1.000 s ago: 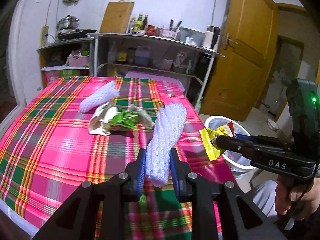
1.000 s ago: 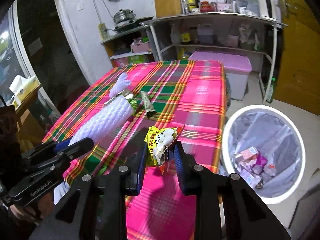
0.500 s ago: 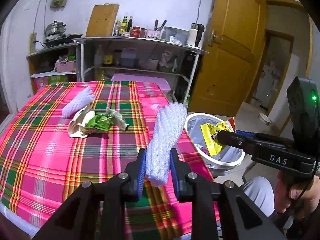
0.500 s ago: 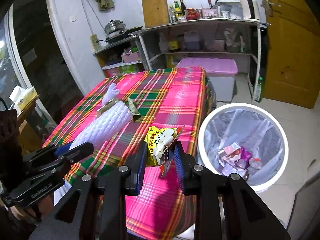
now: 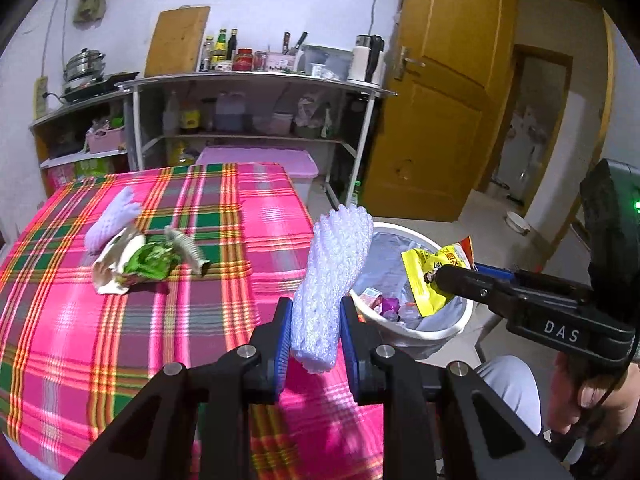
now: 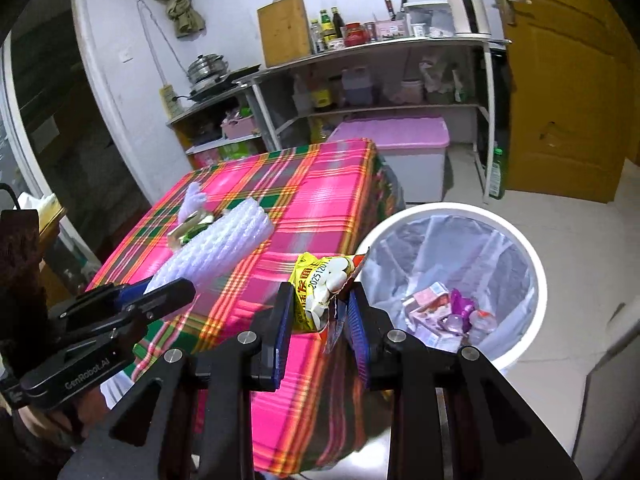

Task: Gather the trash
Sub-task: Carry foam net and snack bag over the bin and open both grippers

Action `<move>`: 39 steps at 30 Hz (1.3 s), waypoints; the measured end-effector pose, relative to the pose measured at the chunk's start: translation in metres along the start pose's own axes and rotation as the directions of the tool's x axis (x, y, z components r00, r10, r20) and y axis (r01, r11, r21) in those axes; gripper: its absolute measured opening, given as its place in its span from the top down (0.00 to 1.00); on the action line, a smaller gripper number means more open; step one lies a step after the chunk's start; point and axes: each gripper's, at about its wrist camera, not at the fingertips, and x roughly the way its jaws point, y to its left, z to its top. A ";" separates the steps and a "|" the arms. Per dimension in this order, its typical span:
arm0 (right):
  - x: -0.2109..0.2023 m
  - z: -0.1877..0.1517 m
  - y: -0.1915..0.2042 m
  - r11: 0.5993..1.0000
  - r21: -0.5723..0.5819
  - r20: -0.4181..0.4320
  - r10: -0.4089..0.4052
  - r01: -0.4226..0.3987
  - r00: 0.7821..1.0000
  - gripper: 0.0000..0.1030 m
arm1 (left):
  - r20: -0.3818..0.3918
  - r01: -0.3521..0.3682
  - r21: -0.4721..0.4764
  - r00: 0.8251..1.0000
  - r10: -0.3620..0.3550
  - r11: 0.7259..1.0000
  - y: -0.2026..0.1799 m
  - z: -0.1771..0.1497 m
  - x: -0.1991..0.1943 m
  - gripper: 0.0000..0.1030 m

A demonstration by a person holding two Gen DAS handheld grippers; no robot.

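Your left tongs (image 5: 314,334) pinch the foam net (image 5: 332,276); right tongs (image 6: 318,320) clamp the yellow wrapper (image 6: 320,292) beside the bin (image 6: 532,280)

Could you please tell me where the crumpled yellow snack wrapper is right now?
The crumpled yellow snack wrapper is clamped in the right gripper, beside the pink plaid table, left of the white bin; the left wrist view shows it in front of the bin's opening.
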 end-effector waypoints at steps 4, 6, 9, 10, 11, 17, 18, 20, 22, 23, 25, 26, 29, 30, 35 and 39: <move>0.001 0.000 -0.017 1.000 0.021 -0.001 -0.016 0.016 1.000 0.73 | -0.013 0.014 0.019 1.000 -0.014 1.000 -0.011 0.005 0.012 0.77; 0.001 0.001 -0.025 0.999 0.032 -0.002 -0.024 0.024 1.000 0.73 | -0.020 0.024 0.035 1.000 -0.023 0.999 -0.017 0.009 0.020 0.77; 0.003 0.000 -0.039 0.998 0.051 -0.005 -0.039 0.039 0.999 0.73 | -0.035 0.038 0.052 0.999 -0.036 0.998 -0.026 0.013 0.033 0.77; 0.004 0.000 -0.044 0.997 0.059 -0.007 -0.044 0.045 0.999 0.73 | -0.040 0.043 0.057 0.998 -0.040 0.997 -0.028 0.013 0.036 0.77; 0.005 0.000 -0.048 0.997 0.065 -0.009 -0.049 0.049 0.999 0.73 | -0.047 0.046 0.062 0.998 -0.043 0.997 -0.031 0.014 0.041 0.77; 0.012 -0.002 -0.074 0.992 0.103 -0.029 -0.075 0.078 0.997 0.73 | -0.089 0.069 0.084 0.994 -0.061 0.994 -0.045 0.018 0.069 0.77; 0.015 -0.002 -0.079 0.991 0.110 -0.034 -0.079 0.082 0.996 0.73 | -0.097 0.073 0.087 0.993 -0.064 0.994 -0.047 0.019 0.074 0.77; 0.017 -0.003 -0.086 0.989 0.119 -0.040 -0.083 0.087 0.996 0.73 | -0.110 0.077 0.091 0.992 -0.067 0.993 -0.052 0.019 0.083 0.77; 0.022 -0.003 -0.093 0.987 0.129 -0.050 -0.088 0.093 0.995 0.73 | -0.121 0.081 0.097 0.990 -0.069 0.992 -0.054 0.021 0.092 0.77; 0.024 -0.004 -0.096 0.986 0.135 -0.055 -0.090 0.096 0.994 0.73 | -0.128 0.083 0.099 0.989 -0.070 0.992 -0.056 0.022 0.097 0.77; 0.028 -0.005 -0.104 0.984 0.145 -0.066 -0.094 0.102 0.993 0.73 | -0.141 0.088 0.103 0.987 -0.073 0.991 -0.060 0.023 0.105 0.77; 0.031 -0.006 -0.107 0.983 0.149 -0.072 -0.095 0.105 0.993 0.73 | -0.147 0.091 0.105 0.986 -0.075 0.990 -0.062 0.023 0.110 0.77; 0.037 -0.007 -0.114 0.980 0.160 -0.091 -0.102 0.115 0.991 0.73 | -0.167 0.101 0.110 0.983 -0.082 0.989 -0.066 0.024 0.123 0.77; 0.039 -0.008 -0.117 0.980 0.163 -0.099 -0.103 0.118 0.990 0.73 | -0.177 0.108 0.111 0.980 -0.087 0.988 -0.068 0.024 0.129 0.77; 0.053 -0.011 -0.126 0.978 0.164 -0.140 -0.106 0.129 0.984 0.73 | -0.220 0.125 0.101 0.970 -0.101 0.987 -0.069 0.025 0.154 0.77; 0.061 -0.014 -0.129 0.978 0.159 -0.166 -0.105 0.132 0.981 0.72 | -0.248 0.137 0.092 0.962 -0.111 0.986 -0.068 0.025 0.168 0.76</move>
